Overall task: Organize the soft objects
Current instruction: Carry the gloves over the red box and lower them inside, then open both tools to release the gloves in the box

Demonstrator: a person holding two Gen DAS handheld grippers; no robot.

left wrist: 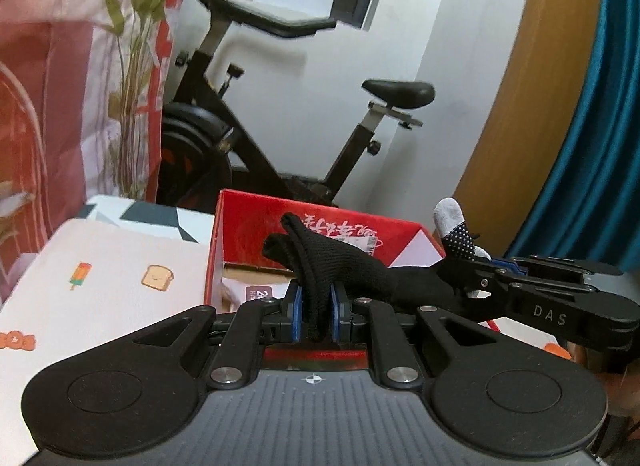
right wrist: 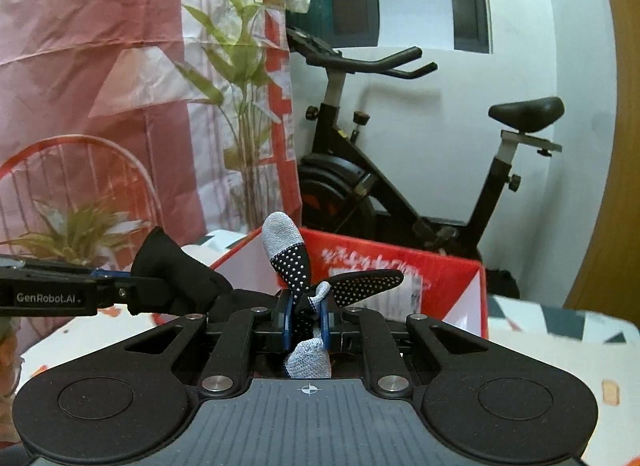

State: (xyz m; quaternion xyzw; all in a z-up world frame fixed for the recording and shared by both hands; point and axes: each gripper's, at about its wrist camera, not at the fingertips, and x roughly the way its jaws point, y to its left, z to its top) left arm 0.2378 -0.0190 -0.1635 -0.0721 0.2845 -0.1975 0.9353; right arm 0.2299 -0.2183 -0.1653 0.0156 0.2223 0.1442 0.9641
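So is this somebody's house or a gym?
Most likely a room in a home, not a gym. There is just one exercise bike by a white wall, a teal curtain, and a bed or table under a cloth printed with toast and ice lollies.

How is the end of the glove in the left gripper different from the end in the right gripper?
The left gripper pinches the plain black knit cuff of the glove; the right gripper pinches its white-dotted fingers with grey tips. Both grippers are shut on that glove, in front of the red box.
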